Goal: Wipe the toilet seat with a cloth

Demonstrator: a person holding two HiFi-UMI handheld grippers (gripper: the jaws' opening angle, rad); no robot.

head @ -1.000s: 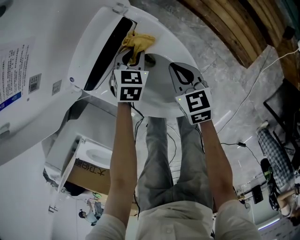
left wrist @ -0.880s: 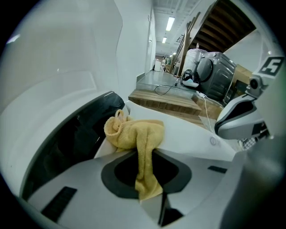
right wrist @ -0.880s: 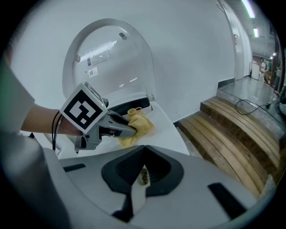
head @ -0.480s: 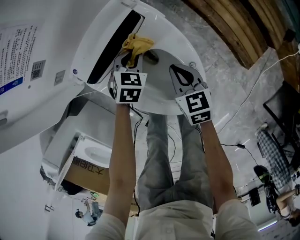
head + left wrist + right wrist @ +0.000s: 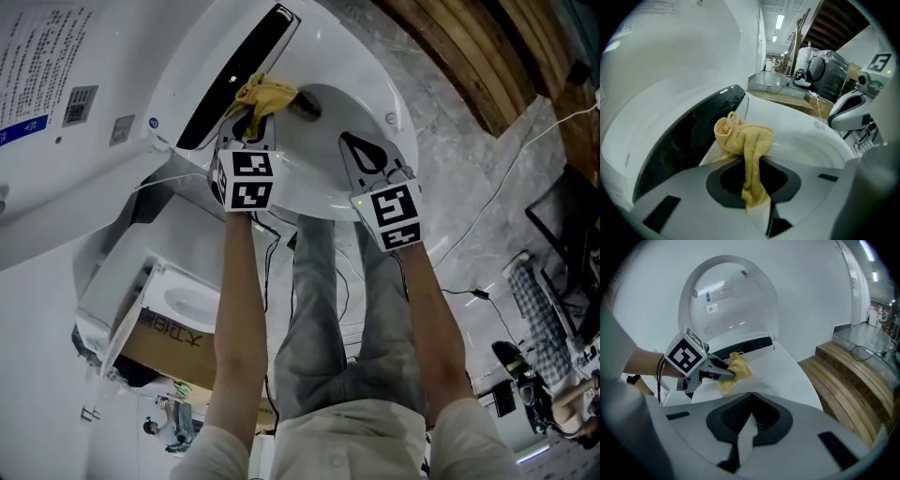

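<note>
Wiping under way, by the look of it, at the rear of the toilet seat [image 5: 314,192]: yellow cloth [image 5: 267,94] bunched on the rim just beside the dark strip [image 5: 234,80], clamped tight in the left tongs [image 5: 251,122]. Right tongs [image 5: 367,150] closed, empty, over the front. Next, likely: dragging the cloth along the rim, pressing down.

Right tongs [image 5: 743,439] closed, empty. Ahead, left tongs [image 5: 727,375] clamp yellow cloth [image 5: 739,370] against white toilet seat [image 5: 787,376]. Lid [image 5: 731,301] upright. Wooden steps [image 5: 853,376] at right.
</note>
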